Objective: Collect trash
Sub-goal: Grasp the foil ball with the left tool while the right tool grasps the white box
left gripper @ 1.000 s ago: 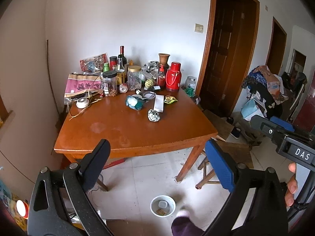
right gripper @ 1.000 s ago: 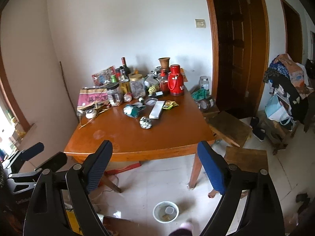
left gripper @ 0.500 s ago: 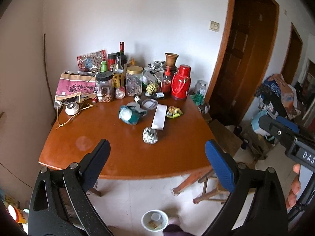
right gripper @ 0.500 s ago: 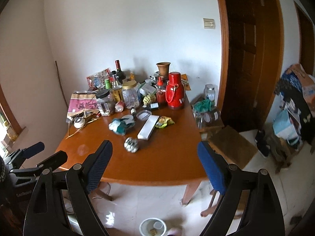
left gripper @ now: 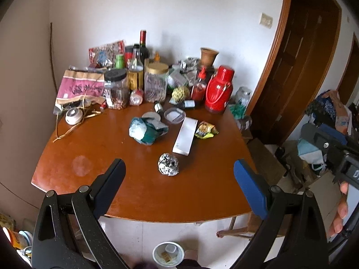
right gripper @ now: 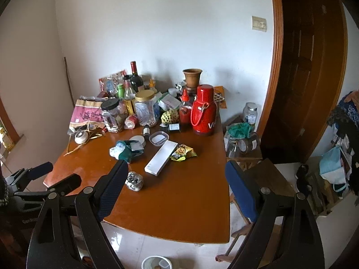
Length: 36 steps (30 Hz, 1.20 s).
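Scene: left gripper (left gripper: 178, 180) and right gripper (right gripper: 176, 177) hang over the near edge of the wooden table (left gripper: 101, 148), jaws wide, empty | Target: crumpled foil ball (left gripper: 168, 167) lies alone mid-table, near the white box (left gripper: 185, 136) | Handling: likely light, crushable, slippery; pinch across its middle.

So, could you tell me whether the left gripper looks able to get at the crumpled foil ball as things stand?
Probably yes. The left gripper is open and empty, and the foil ball lies alone on the near part of the table, in line between its fingers, with only bare wood before it.
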{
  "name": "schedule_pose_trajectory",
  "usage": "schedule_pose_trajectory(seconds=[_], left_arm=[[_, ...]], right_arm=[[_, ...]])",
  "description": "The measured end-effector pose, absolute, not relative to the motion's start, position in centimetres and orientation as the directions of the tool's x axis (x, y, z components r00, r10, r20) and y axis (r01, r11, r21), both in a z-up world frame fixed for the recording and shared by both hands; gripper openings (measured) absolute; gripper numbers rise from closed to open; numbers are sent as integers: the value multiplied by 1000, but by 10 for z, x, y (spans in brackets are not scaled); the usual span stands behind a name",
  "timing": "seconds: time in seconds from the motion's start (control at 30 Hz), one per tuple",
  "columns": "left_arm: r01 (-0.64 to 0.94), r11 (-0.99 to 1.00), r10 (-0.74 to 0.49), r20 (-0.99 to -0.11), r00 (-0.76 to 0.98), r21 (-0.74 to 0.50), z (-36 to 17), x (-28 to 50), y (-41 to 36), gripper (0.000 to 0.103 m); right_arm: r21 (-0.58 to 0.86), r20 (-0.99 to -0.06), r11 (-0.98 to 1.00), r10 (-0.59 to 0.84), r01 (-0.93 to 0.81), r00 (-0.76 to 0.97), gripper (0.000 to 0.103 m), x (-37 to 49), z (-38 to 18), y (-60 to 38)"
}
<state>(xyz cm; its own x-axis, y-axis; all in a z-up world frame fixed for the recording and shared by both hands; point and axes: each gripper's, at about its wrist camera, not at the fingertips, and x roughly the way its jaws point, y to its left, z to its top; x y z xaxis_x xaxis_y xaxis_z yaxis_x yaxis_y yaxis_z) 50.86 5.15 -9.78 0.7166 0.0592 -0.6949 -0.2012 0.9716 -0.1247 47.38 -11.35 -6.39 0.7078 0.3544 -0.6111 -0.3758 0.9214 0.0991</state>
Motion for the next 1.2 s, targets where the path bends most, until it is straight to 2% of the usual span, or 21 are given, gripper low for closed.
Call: schedule_pose_trajectory(seconds=[0.2,0.57,0.93,1.07,1.1,1.13,1.17,1.2], left_arm=[[-143,981,-6,-751,661,-133,-134,554,69,97],[75,990,-139,-847,512,-118,-213,633,95,97],[47,981,-194,-912,362,-190,-311,673,100,96],[51,975,-221,-901,375,-218,-320,674,100,78],[65,972,-235,-893,385,-228,-319,674,101,63],[80,962,-271,-887,374,-260,-319,675,101,55],[85,958,-285,-884,370,-273,-318,676,101,49],[86,958,-285,-883,372,-273,-316,677,102,48]], right_arm=[[120,-665,943,309,-311,680,86,504,-89,-98],[127,-781,986,166,-107,602,86,552,-150,-69],[79,-840,993,116,-91,530,86,583,-198,-55],[77,-852,990,126,-118,509,86,592,-209,-49],[72,-855,989,128,-129,503,86,595,-212,-47],[67,-858,988,128,-139,497,86,597,-215,-43],[60,-863,986,128,-153,489,86,601,-218,-38],[50,-867,984,127,-169,483,86,604,-220,-33]])
